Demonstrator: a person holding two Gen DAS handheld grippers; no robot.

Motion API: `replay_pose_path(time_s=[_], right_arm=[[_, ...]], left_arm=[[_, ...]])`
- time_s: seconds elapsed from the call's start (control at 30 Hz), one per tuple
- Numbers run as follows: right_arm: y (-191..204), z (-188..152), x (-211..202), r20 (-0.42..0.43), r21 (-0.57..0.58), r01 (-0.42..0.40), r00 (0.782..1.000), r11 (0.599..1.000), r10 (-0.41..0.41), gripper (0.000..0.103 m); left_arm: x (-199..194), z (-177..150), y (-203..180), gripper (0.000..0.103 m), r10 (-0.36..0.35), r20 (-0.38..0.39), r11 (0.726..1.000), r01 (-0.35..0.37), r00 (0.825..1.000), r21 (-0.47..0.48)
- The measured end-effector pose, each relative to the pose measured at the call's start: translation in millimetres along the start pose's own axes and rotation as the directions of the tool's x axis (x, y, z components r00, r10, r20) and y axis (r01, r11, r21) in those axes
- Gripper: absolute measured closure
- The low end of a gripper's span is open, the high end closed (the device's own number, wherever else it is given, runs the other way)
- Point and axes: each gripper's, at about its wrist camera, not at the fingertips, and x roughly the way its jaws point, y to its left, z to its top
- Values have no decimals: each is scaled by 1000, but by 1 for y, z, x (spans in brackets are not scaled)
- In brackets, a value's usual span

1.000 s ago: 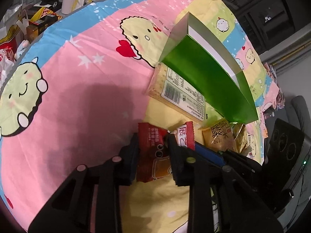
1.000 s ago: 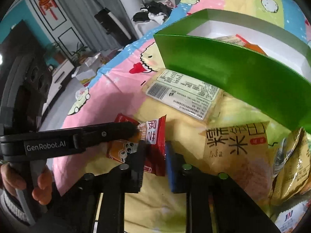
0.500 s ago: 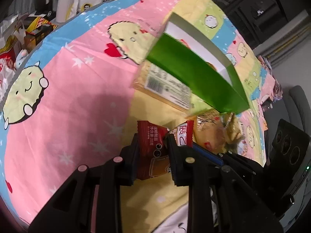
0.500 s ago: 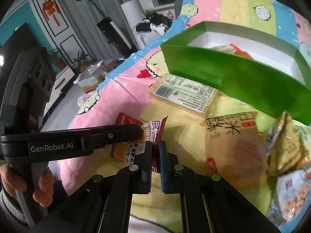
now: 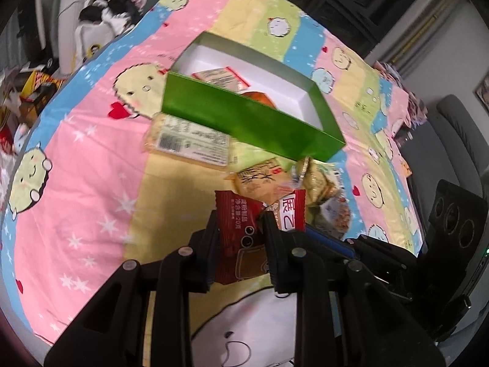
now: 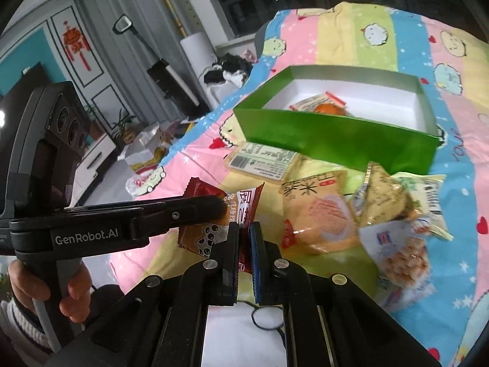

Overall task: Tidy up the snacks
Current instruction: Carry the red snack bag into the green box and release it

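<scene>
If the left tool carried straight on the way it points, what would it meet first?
Probably the orange rice-cake packet just ahead of the red snack packet that the left tool grips; the green box lies beyond. Depth is uncertain.

Cartoon-print bedsheet [image 5: 91, 183], green box [image 5: 250, 122], flat labelled packet [image 5: 189, 143], probably several snack bags [image 6: 321, 214]

A glossy red foil snack packet [image 5: 241, 235] sits pinched between matt black plastic fingers [image 5: 211, 244] of 2 grippers above a soft printed cotton-like bedsheet [image 5: 85, 159]. The green box [image 6: 336, 140] looks like smooth card with a matt white lining. Nearby wrappers [image 6: 318, 214] are shiny crinkled plastic film; 1 flat pack [image 5: 189, 143] carries a paper-like label.
</scene>
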Motion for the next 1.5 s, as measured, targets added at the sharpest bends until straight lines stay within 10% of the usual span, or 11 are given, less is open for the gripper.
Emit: replay_pose_path(time_s=[1.5], right_arm=[[-54, 7, -67, 231, 120, 12, 972, 993, -39, 94]], left_arm=[[8, 33, -103, 76, 28, 88, 956, -52, 996, 288]])
